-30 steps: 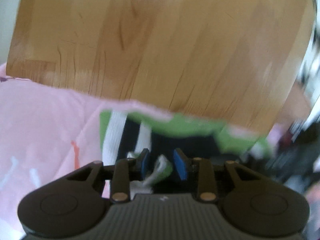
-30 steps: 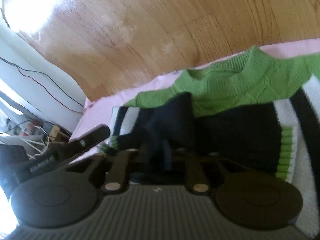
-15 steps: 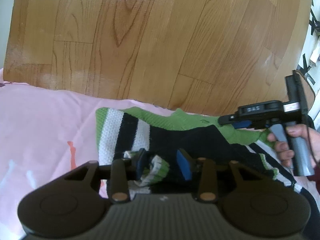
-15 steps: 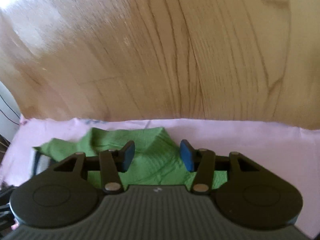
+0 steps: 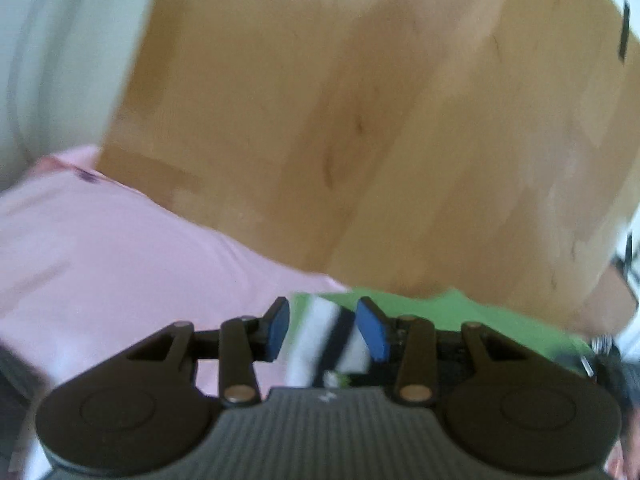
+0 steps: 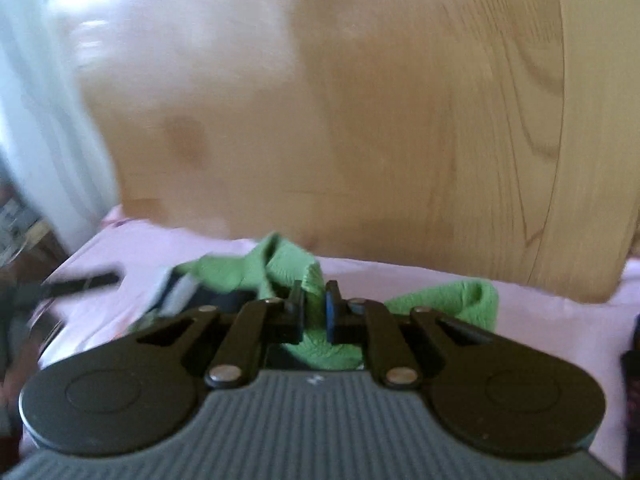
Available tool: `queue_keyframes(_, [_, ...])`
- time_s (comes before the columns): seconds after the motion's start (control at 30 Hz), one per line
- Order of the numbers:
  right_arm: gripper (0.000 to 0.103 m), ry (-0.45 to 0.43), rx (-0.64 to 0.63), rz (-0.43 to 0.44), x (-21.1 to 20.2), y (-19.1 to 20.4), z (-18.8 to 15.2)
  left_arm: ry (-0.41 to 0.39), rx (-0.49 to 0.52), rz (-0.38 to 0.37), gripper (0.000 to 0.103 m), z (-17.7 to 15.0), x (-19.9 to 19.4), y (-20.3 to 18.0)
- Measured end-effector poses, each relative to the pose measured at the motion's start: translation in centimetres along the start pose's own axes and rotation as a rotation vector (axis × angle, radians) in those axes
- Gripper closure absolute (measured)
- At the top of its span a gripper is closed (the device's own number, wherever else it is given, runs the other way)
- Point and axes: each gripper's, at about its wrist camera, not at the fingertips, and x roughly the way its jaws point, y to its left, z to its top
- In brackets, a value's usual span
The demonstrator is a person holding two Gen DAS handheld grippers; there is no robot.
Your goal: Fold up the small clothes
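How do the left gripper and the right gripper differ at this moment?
The left gripper has its jaws apart, over a striped part of the sweater; the right gripper has just closed its jaws on the green knit. Left view: stripes between the pads; right view: plain green. Both have blue pads over the pink sheet.

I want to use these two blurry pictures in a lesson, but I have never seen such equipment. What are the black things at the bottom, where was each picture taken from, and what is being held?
A person holds a hand tool with two fingers in each hand; a camera on each looks forward along them. The left gripper has its blue pads either side of a striped part of the small sweater, without clearly pressing it; its jaws have just been opening. The right gripper has just closed on the sweater's green knit. The sweater lies on a pink cloth, with wooden floor beyond.
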Motion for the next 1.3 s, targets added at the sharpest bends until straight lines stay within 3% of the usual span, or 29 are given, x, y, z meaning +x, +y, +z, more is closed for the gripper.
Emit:
queue_keyframes(0.17, [0.091,-0.055,-0.116,0.084,-6.8,5.1,-5.4,-0.061,-0.048,0.011,0.060,-1.3,-6.1,2.4])
queue_keyframes(0.3, [0.091,-0.068,-0.121,0.083,-10.4,6.8,-11.2,-0.065,-0.072,0.009,0.054,-3.4,-9.9,4.5])
queue_keyframes(0.4, [0.088,-0.037,-0.046,0.075,-11.3,7.2,-15.0,-0.030,-0.104,-0.002,0.050,-4.7,-11.2,5.6])
queue_keyframes(0.5, [0.075,0.025,0.033,0.090,-11.7,6.4,-17.9,0.008,-0.122,-0.021,0.048,-6.0,-11.9,6.1])
queue_keyframes(0.57, [0.075,0.003,0.101,0.110,-13.4,5.3,-18.5,0.026,-0.118,-0.034,0.044,-6.6,-12.1,6.0])
queue_keyframes(0.67, [0.070,-0.118,0.202,0.111,-16.7,3.2,-17.8,0.061,-0.078,-0.053,0.036,-7.7,-11.9,5.4])
queue_keyframes(0.73, [0.048,-0.206,0.272,0.074,-18.1,1.8,-17.5,0.091,-0.042,-0.057,0.030,-8.0,-11.1,4.6])
queue_keyframes(0.83, [0.040,-0.239,0.348,-0.027,-18.2,0.3,-17.7,0.147,-0.016,-0.073,0.029,-8.8,-9.6,3.7])
queue_keyframes(0.9, [0.040,-0.187,0.376,-0.044,-16.4,-0.4,-17.7,0.196,-0.014,-0.068,0.042,-9.1,-8.3,3.1])
queue_keyframes(0.93, [0.047,-0.146,0.401,-0.034,-15.3,-0.9,-17.9,0.222,-0.016,-0.076,0.068,-9.3,-7.8,2.9])
queue_keyframes(0.97, [0.061,-0.108,0.425,-0.014,-14.8,-1.6,-18.5,0.243,-0.018,-0.078,0.083,-9.4,-7.5,2.5])
queue_keyframes(1.0, [0.090,-0.075,0.448,0.002,-13.7,-1.6,-18.7,0.242,-0.009,-0.069,0.085,-9.3,-7.6,1.9])
queue_keyframes(1.07, [0.090,-0.064,0.456,-0.010,-13.2,-1.9,-18.6,0.220,0.022,-0.071,0.090,-9.0,-8.5,0.8])
queue_keyframes(1.2, [0.090,-0.148,0.441,-0.091,-15.4,-2.5,-18.3,0.204,0.048,-0.096,0.090,-9.0,-9.8,-0.4])
queue_keyframes(1.3, [0.090,-0.097,0.438,-0.115,-14.4,-3.3,-19.3,0.222,0.125,0.019,0.090,-10.2,-8.4,-0.7])
